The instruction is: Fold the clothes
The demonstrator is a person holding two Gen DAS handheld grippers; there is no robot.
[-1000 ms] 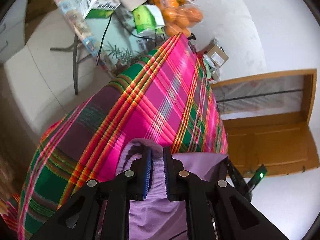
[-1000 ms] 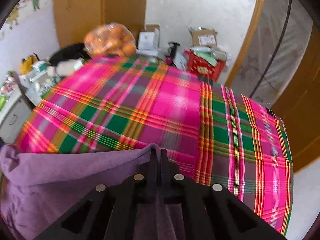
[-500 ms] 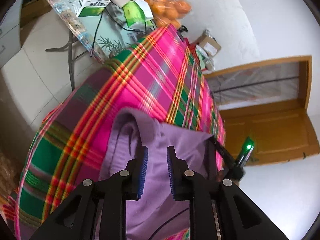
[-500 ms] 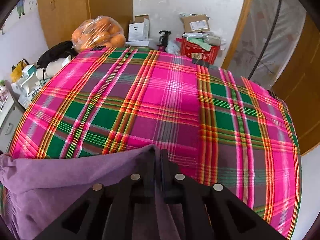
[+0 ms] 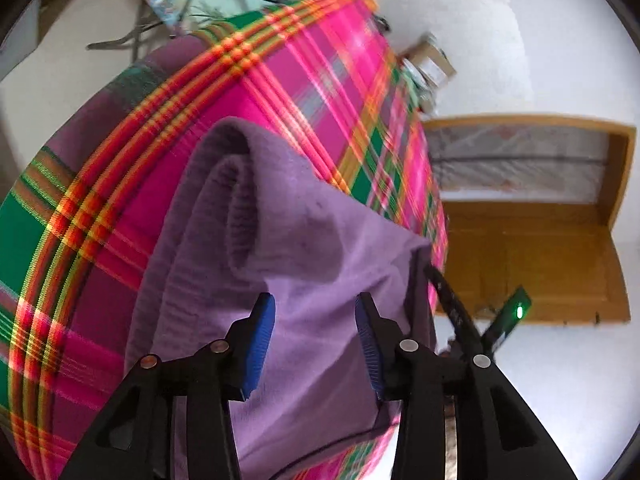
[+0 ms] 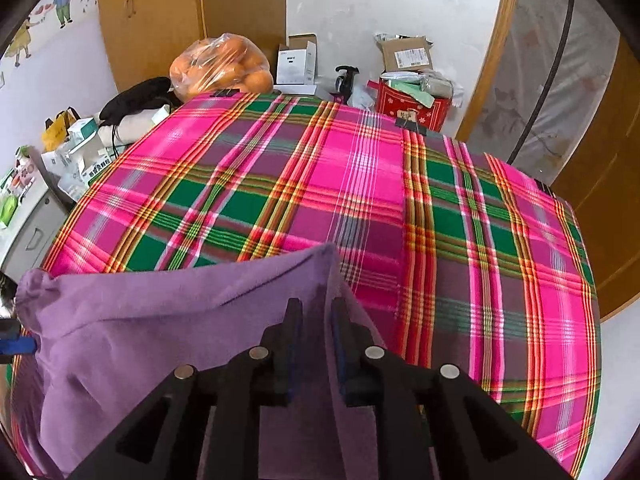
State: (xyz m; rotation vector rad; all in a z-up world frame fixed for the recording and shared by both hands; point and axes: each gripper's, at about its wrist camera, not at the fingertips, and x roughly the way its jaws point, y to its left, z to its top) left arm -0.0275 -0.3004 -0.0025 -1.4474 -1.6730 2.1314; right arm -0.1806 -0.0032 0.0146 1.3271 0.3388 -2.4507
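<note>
Purple garment lies doubled on the plaid-covered table, one corner pinched

The soft purple cloth garment (image 5: 304, 264) rests at the near edge of the table under its pink-and-green plaid cover (image 6: 360, 184), a rolled fold along its left side. The left gripper (image 5: 316, 320) hangs above it, jaws wide, holding nothing; the right gripper (image 6: 314, 320) stands narrow, nipping the raised right corner. Judgement: for a clean fold, carry that corner level, keep the edges aligned, and flatten the rolled side before pressing
</note>
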